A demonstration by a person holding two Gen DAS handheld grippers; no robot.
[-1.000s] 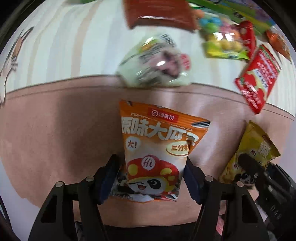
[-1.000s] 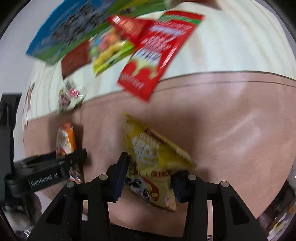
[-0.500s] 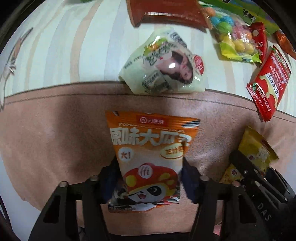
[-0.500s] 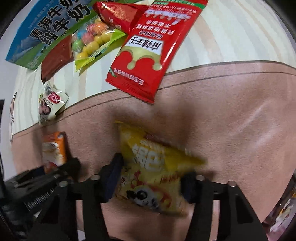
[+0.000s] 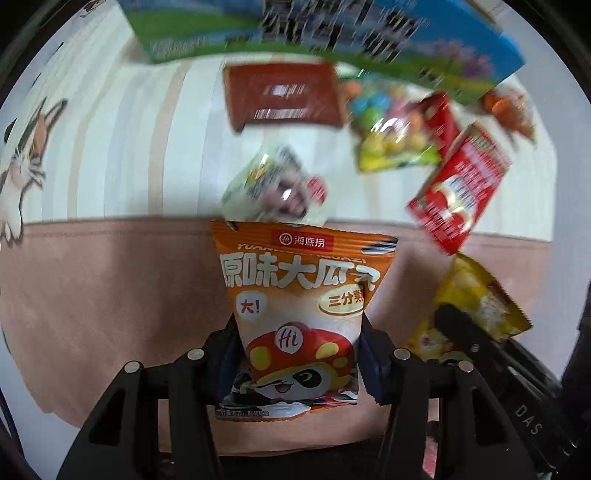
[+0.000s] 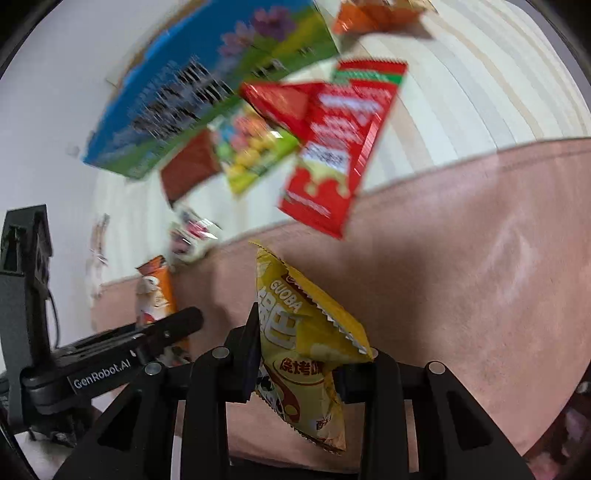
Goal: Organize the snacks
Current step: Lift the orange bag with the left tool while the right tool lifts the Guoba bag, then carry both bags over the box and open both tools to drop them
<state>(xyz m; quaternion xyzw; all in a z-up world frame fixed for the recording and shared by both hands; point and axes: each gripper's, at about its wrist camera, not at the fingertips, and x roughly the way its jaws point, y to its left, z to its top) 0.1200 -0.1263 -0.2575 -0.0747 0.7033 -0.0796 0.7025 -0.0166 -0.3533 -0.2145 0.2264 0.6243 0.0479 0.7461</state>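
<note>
Looked like home: striped cat-print cloth (image 5: pixel 110 140) over pink mat (image 5: pixel 92 295), snack packets (image 6: pixel 325 147) scattered, milk box (image 6: pixel 207 92).

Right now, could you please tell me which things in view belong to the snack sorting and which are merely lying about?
In the job: orange seed packet, shut in the left gripper; yellow Guoba packet, shut in the right gripper; red sachet; bag of coloured sweets; brown sachet.

Lying about: blue-green carton; pink cloth.

cream striped cloth (image 5: pixel 110 147) with a pink band (image 5: pixel 92 295), big blue-green box (image 5: pixel 332 33), brown packet (image 5: pixel 284 96), candy bag (image 5: pixel 391 136), red packet (image 5: pixel 458 192), pale wrapped snack (image 5: pixel 273 188) lying on it
</note>
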